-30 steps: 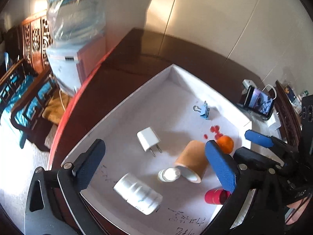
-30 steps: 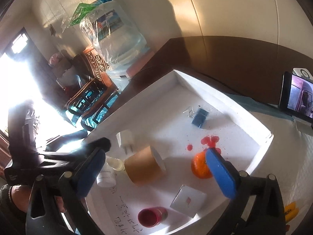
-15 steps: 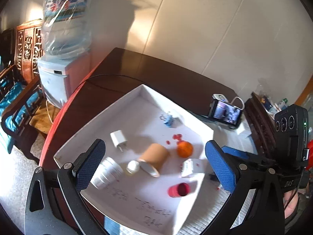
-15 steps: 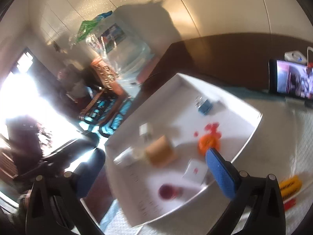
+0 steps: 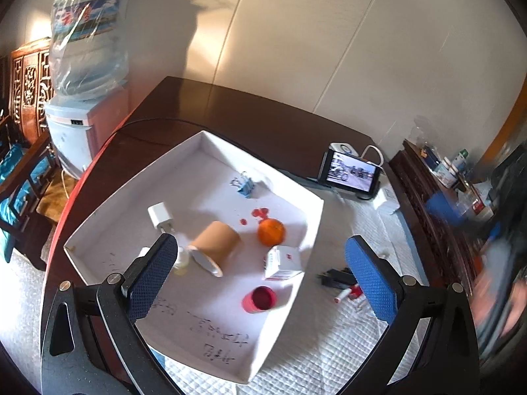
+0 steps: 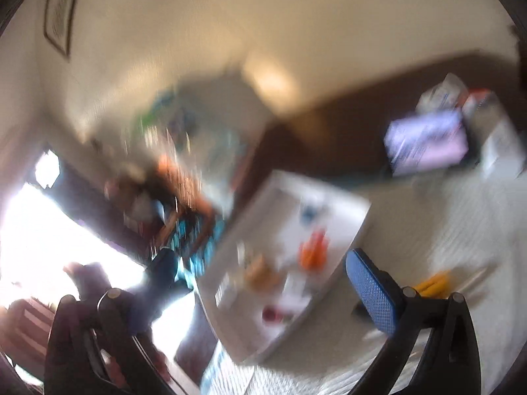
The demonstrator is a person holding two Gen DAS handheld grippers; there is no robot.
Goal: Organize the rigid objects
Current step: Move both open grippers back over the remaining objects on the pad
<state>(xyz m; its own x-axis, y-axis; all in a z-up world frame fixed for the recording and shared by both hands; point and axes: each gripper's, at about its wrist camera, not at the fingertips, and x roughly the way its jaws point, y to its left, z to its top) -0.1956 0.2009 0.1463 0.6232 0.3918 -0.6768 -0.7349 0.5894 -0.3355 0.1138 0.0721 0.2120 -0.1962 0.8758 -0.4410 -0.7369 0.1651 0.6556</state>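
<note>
left gripper jaws spread above tray | right gripper jaws spread, empty

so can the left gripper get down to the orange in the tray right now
Probably yes: the left gripper is open and empty above the white tray, and the orange sits uncovered, with the small white box close beside it.

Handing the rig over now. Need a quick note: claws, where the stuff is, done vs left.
Left claw: open, empty, held above the white tray.
Right claw: open, empty; its view is motion-blurred.
In the tray: orange, brown paper cup on its side, red cup, small white box, white charger, blue binder clip, small bottle.
Left on the white mat beside the tray: red marker and a black item.
Nothing is gripped yet.
</note>
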